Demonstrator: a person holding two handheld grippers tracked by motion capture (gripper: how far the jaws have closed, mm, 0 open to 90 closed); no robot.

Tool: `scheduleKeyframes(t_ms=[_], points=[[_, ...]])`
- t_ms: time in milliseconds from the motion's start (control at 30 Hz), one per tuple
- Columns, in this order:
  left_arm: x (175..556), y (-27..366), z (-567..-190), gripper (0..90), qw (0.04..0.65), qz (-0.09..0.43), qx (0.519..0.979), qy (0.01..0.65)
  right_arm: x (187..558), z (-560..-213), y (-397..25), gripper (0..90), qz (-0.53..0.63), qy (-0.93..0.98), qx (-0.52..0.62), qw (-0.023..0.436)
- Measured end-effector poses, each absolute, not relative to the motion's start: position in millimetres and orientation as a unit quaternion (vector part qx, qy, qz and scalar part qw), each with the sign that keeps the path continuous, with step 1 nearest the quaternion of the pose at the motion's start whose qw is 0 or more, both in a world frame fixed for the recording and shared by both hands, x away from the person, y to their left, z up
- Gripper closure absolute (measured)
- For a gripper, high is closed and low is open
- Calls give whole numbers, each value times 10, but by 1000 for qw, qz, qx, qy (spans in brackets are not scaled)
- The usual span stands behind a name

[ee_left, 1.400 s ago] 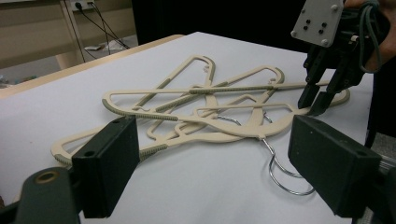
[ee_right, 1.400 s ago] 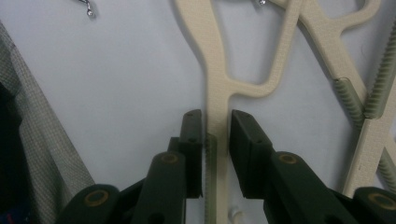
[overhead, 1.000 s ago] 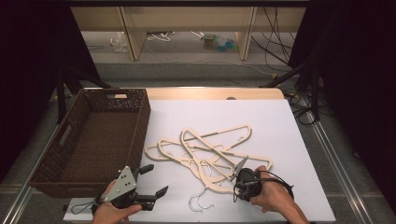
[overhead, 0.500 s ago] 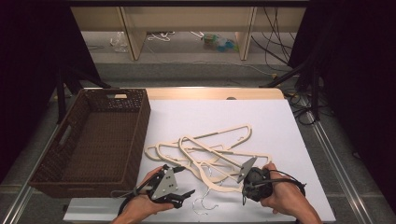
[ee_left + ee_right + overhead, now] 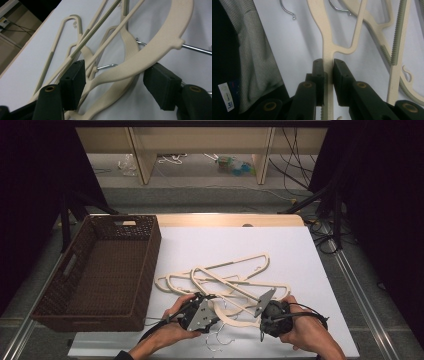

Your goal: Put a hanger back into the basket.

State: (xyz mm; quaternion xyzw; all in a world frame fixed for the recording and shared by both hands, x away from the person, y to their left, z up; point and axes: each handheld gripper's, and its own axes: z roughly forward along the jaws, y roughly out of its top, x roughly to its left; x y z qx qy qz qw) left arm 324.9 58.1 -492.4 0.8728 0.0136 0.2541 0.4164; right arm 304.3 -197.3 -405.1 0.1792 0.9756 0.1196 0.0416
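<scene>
Several cream plastic hangers (image 5: 225, 280) with metal hooks lie tangled on the white table (image 5: 300, 255). My left gripper (image 5: 212, 312) is at the near left of the pile. In the left gripper view it (image 5: 117, 83) is open, and the curved shoulder of one hanger (image 5: 160, 47) runs between its jaws. My right gripper (image 5: 262, 317) is at the near right of the pile. In the right gripper view it (image 5: 328, 66) is shut on the straight arm of a hanger (image 5: 327, 42), with two metal hooks (image 5: 287, 11) beyond.
A brown wicker basket (image 5: 150, 255) stands on the left of the table beside the hangers, with nothing in it that I can see. Grey checked fabric (image 5: 254, 57) of the person's clothing is close at the left of the right gripper view. Shelving and cables lie beyond the far edge.
My left gripper has moved right from the basket's near corner to the hanger pile. The right gripper has stayed on its hanger, shifting only slightly.
</scene>
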Motion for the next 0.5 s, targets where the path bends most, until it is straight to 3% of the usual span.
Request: scheduleKeyframes(t_ms=[167,300,500], points=[[3228,505,-4911,459,424,268,864,-38,3053,-4044,-1994,804,115,977,176,40],[3217,466,-4860,619,420,276,860,-83,3079,-4042,-2034,805,115,977,176,37],[3217,372,-4698,732,391,295,861,-137,3138,-4097,-2125,808,133,974,181,28]])
